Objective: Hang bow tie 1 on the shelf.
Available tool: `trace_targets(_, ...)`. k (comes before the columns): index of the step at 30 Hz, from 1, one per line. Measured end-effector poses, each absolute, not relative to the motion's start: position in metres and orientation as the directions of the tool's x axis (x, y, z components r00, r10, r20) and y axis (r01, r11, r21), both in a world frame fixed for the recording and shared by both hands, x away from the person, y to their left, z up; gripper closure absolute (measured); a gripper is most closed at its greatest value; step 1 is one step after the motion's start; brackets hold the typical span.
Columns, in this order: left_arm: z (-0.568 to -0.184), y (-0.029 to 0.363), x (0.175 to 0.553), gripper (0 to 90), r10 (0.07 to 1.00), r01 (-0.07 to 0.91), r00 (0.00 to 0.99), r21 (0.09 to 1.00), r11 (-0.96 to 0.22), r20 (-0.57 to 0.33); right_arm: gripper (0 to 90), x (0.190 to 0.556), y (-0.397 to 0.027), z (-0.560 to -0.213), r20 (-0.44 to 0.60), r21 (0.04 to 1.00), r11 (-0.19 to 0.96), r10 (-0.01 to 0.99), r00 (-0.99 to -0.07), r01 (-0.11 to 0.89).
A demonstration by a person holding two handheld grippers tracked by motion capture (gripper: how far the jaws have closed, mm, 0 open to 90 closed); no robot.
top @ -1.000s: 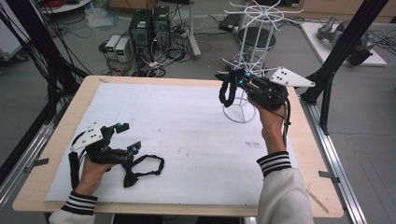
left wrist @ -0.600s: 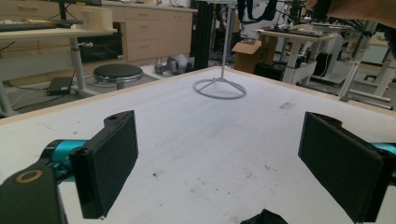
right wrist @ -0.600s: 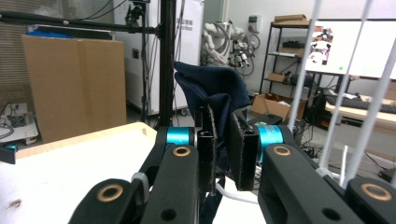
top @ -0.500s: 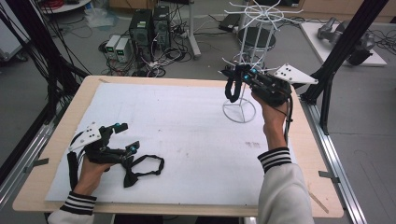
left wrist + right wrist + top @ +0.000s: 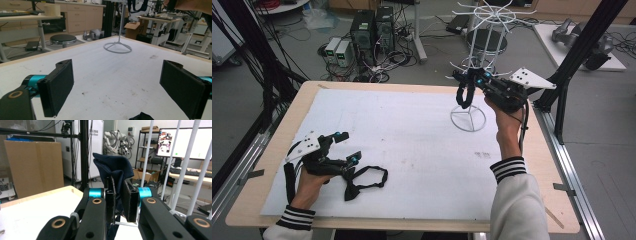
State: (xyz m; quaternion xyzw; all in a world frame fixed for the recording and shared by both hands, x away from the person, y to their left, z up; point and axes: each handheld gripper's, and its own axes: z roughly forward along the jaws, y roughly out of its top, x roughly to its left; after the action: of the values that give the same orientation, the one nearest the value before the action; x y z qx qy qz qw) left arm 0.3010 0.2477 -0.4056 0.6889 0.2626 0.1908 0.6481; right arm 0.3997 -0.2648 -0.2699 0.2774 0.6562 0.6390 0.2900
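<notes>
While your left gripper (image 5: 346, 146) rests at the near left with its jaws spread wide, a black bow tie with a looped strap (image 5: 362, 181) lies just right of it on the white mat (image 5: 412, 150). Far right, your right gripper (image 5: 468, 80) pinches a dark navy bow tie (image 5: 113, 170), its strap hanging down just beside the white wire rack (image 5: 484, 30), whose pegs are the nearer target.

High view looks down on the table (image 5: 412, 125); both gripper views look level along their jaws, sharing the rack (image 5: 472, 75).
</notes>
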Motion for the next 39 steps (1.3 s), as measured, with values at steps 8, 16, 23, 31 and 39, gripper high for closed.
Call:
trace_targets(8,-0.406,0.248,0.301,12.5,0.610,0.113,0.788,0.993,-0.021,-0.077,82.1,0.400,-0.266,-0.273,-0.012,0.999,0.030,0.741,-0.671,0.016)
trace_targets(16,-0.406,0.248,0.301,12.5,0.608,0.114,0.790,0.993,-0.017,-0.080,81.1,0.400,-0.268,-0.277,0.000,0.999,0.029,0.746,-0.665,0.032)
trace_targets(23,-0.405,0.249,0.301,12.5,0.608,0.114,0.790,0.993,-0.015,-0.082,79.3,0.399,-0.271,-0.281,-0.008,0.998,0.047,0.753,-0.658,0.042)
trace_targets(31,-0.405,0.249,0.300,12.5,0.609,0.113,0.789,0.993,-0.015,-0.081,75.9,0.397,-0.273,-0.281,-0.011,0.998,0.052,0.760,-0.650,0.044)
trace_targets(39,-0.405,0.249,0.300,12.5,0.608,0.114,0.790,0.993,-0.015,-0.081,68.8,0.397,-0.275,-0.283,-0.013,0.997,0.059,0.774,-0.633,0.051)
